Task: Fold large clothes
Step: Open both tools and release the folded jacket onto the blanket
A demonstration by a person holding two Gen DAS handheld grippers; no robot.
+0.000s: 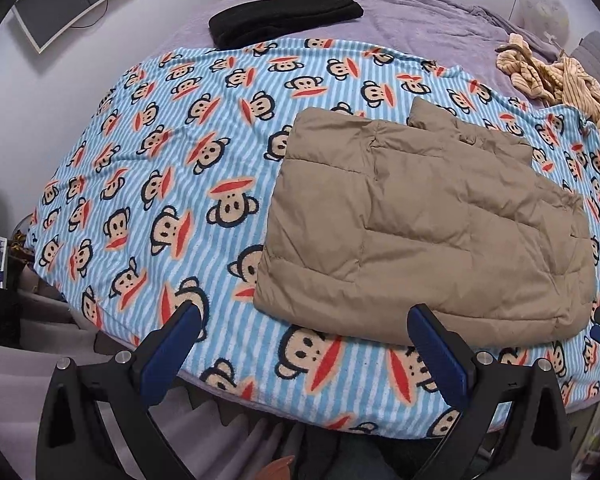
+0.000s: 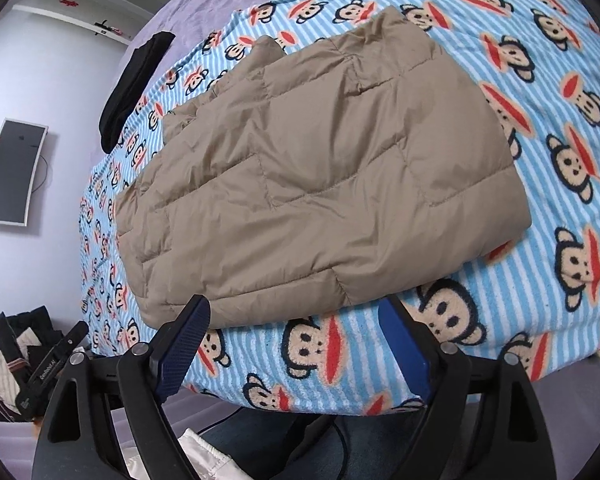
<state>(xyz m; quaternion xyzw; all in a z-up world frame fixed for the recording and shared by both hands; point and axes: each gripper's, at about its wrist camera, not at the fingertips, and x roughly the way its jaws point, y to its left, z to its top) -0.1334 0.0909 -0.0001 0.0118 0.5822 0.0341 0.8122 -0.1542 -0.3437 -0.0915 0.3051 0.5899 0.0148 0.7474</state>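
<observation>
The tan quilted jacket point(image 1: 428, 232) lies folded into a thick, puffy rectangle on the monkey-print blanket point(image 1: 172, 168), blue and white stripes under it on every side. In the left wrist view it fills the centre and spreads toward three o'clock; in the right wrist view point(image 2: 320, 176) it takes the whole middle, its near folded edge running along six o'clock. A narrower folded part pokes out of the far edge, at about twelve o'clock in the left view.

Left gripper point(image 1: 304, 332) hangs above the near edge of the blanket, jaws spread wide, blue pads apart and nothing between them; the right-hand pad stands in front of the jacket's near corner, and I cannot tell whether it touches. Right gripper point(image 2: 296, 332) is in much the same pose, jaws well apart, nothing clamped, the jacket's near hem just beyond the fingertips. The left gripper also shows in the right view at eight o'clock, low beside the bed.

Further out: a folded black garment point(image 1: 284, 16) lies at twelve o'clock on the lilac bedspread point(image 1: 420, 20), past the blanket's far edge. A crumpled yellow striped garment point(image 1: 560, 80) sits at two o'clock. A flat screen point(image 2: 12, 172) hangs on the wall at nine o'clock in the right view, and a basket of clothes point(image 2: 4, 364) stands on the floor at eight o'clock.
</observation>
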